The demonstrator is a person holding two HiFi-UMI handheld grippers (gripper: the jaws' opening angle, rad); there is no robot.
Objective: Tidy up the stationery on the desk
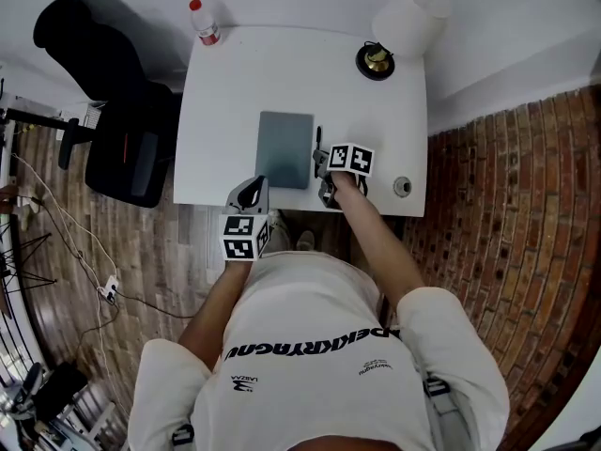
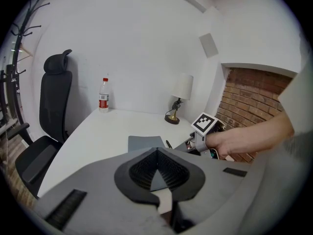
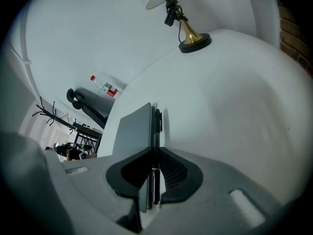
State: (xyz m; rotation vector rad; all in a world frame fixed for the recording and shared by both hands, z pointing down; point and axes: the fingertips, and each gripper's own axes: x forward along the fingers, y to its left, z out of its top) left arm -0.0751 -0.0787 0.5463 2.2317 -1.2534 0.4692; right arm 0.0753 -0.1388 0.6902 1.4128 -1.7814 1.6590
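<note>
A grey notebook (image 1: 285, 148) lies flat on the white desk (image 1: 235, 83), near its front. A black pen (image 1: 319, 144) runs along the notebook's right edge. My right gripper (image 1: 324, 178) points steeply down at the pen's near end. In the right gripper view the pen (image 3: 156, 141) passes lengthwise between the narrow-set jaws, which are shut on it, and the notebook (image 3: 132, 131) sits just to its left. Whether the pen's far end rests on the desk is unclear. My left gripper (image 1: 251, 194) hovers at the desk's front edge, shut and empty (image 2: 157, 153).
At the back of the desk, a lamp (image 1: 408, 15) with a brass base (image 1: 375, 61) stands on the right and a red-capped bottle (image 1: 204, 22) on the left. A small round object (image 1: 402, 186) lies front right. A black office chair (image 1: 117, 130) stands left of the desk.
</note>
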